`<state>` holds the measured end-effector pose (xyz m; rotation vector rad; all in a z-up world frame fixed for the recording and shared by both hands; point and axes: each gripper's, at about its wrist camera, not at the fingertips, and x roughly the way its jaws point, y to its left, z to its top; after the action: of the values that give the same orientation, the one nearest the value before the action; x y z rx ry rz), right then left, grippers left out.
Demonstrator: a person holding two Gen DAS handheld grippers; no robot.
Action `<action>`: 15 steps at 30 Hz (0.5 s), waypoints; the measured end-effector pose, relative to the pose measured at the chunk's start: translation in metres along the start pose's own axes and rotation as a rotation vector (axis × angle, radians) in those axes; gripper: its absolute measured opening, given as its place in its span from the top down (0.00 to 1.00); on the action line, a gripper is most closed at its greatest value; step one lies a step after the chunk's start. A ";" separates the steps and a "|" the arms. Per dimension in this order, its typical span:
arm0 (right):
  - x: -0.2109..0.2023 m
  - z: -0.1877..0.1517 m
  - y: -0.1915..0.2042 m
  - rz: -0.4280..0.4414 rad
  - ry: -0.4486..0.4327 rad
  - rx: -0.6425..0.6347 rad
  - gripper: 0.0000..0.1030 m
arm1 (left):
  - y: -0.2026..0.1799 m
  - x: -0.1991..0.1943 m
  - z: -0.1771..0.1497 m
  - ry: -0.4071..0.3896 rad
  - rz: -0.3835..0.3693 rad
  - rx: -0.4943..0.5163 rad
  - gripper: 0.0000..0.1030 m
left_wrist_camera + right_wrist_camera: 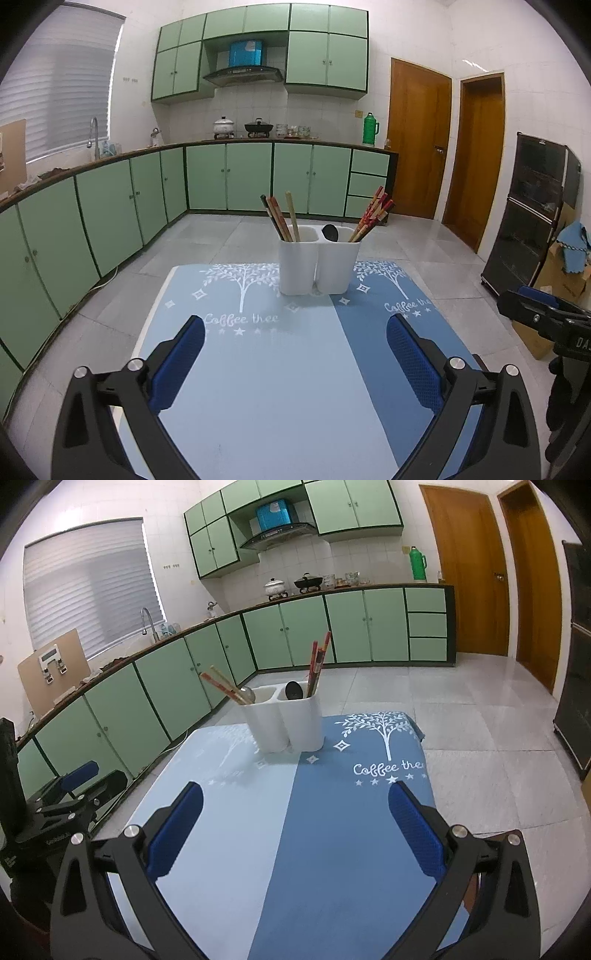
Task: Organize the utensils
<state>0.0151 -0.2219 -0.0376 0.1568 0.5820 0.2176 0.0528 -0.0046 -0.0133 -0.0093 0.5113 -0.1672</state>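
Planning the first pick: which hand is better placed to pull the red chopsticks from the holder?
Probably the right gripper: the red chopsticks stand in the holder's right compartment, on its side. Both grippers are open, empty and similarly short of the holder, so the edge is small.

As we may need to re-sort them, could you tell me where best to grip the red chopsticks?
Grip the red chopsticks near their upper ends, coming from above. Their lower ends sit inside the holder and they lean out to the right, so only the tops are free. I would tilt the gripper to match that lean.
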 end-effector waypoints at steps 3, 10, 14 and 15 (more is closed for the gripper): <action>-0.011 -0.003 0.008 -0.003 -0.012 -0.017 0.05 | -0.003 -0.010 0.000 -0.008 0.008 0.008 0.06; -0.030 0.003 0.029 -0.013 -0.046 -0.094 0.05 | -0.010 -0.035 0.007 -0.056 0.018 0.016 0.06; -0.040 0.007 0.040 -0.002 -0.067 -0.116 0.05 | -0.011 -0.047 0.008 -0.079 0.023 0.017 0.06; -0.042 0.008 0.042 -0.001 -0.072 -0.122 0.05 | -0.011 -0.050 0.009 -0.085 0.022 0.017 0.06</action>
<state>-0.0212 -0.1923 0.0001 0.0457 0.4958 0.2448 0.0127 -0.0076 0.0191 0.0054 0.4248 -0.1488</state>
